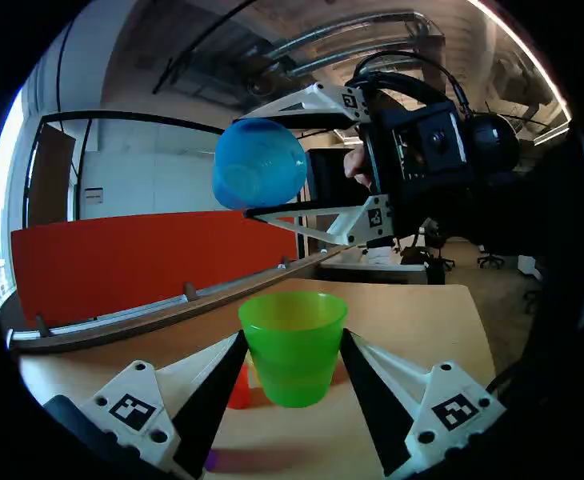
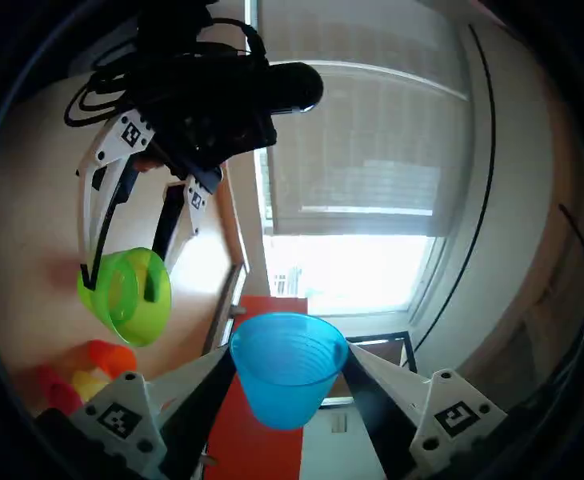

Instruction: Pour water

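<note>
While tipping blue cup [image 1: 258, 164], clamped sideways in right gripper [image 1: 244, 168], high above table [image 1: 420, 312], bring lip squarely over green cup [image 1: 294, 356] below. Steady left gripper [image 1: 294, 340], clenched on upright green cup; tilt slowly, avoid splashing.

**Blue cup clamped in right tongs, green cup held farther off**

Right tongs [image 2: 289, 358] are near, at the bottom, with both fingers pressed on the sides of a blue cup [image 2: 288, 388] whose open mouth faces up in this view. Left tongs [image 2: 124, 268] are farther off at upper left and grip a green cup [image 2: 132, 300] from both sides. That cup appears tipped, rim facing right. Tan bench [image 2: 28, 240] lies behind it. Orange cup [image 2: 110, 356], red cup [image 2: 56, 392] and yellow cup [image 2: 88, 386] cluster at lower left. A bright window [image 2: 356, 200] with a blind is far behind. A red panel [image 2: 256, 436] shows under the blue cup.
</note>
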Demonstrator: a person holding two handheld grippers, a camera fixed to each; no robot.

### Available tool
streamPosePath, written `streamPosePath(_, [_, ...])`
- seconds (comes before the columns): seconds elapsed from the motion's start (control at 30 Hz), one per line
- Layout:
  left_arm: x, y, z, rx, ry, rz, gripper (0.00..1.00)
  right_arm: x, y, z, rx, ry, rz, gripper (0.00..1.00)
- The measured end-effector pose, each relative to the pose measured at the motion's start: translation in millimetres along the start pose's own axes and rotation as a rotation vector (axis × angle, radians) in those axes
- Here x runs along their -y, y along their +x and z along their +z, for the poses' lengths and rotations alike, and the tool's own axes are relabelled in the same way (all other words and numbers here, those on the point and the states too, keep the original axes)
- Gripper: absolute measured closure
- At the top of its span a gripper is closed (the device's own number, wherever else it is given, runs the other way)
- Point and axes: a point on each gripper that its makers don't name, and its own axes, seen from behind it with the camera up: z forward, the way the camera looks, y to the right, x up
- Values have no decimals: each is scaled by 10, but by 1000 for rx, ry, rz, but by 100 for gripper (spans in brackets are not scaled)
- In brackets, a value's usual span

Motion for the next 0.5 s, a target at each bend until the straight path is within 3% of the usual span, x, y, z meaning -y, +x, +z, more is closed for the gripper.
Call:
streamPosePath(0.3, [0,4,-14,2,3,2,17,-35,-126,-16,-10,-9,124,9])
streamPosePath(0.5, [8,8,-25,4,9,7,17,-18,-227,-32,-7,-14,272,9])
